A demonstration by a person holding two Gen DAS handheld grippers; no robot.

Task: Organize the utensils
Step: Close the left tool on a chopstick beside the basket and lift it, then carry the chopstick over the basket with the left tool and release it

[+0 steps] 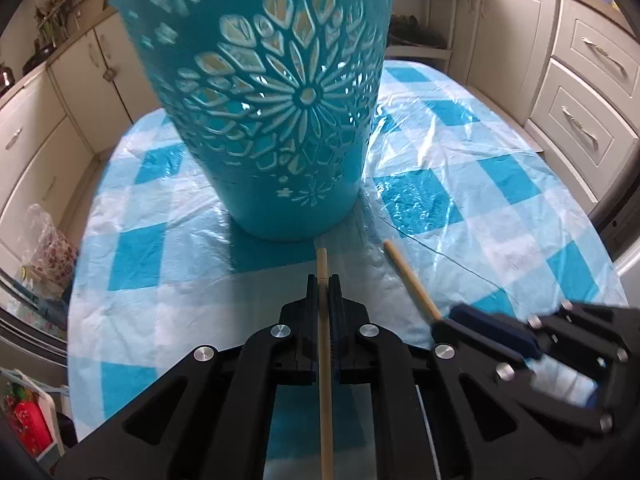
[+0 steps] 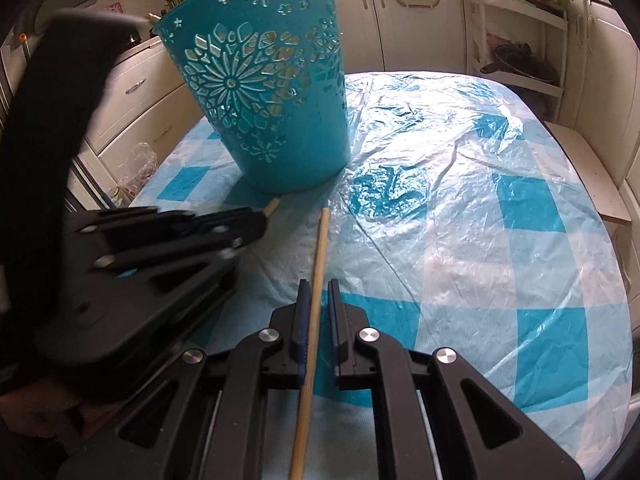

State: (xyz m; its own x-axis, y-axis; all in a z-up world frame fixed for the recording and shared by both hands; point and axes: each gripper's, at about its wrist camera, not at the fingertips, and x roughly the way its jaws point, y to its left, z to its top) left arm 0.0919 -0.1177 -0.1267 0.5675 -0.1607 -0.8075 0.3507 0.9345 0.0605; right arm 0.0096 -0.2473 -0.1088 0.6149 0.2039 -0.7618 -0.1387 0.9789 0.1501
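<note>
So I've got one teal bucket (image 1: 276, 92) with flower cutouts standing upright on the table; I can't see over its rim from either camera, so no idea what's in it. The table (image 2: 500, 240) has a blue and white checked cloth under crinkly clear plastic. Cream cabinets (image 1: 592, 80) run round the room, and there's an open shelf unit (image 2: 524, 40) behind the table.

Count: two wooden sticks, two claws, one bucket. My left claw (image 1: 323, 280) is clamped tight on one stick (image 1: 325, 380), whose tip pokes out just short of the bucket's base. My right claw (image 2: 317, 286) has the other stick (image 2: 316, 272) between its jaws, but there's a visible gap on the right side and it only sits against the left pad, so I'd call that not gripping. That stick points toward the bucket too, its tip near the base but not touching. The sticks lie close together, side by side.
</note>
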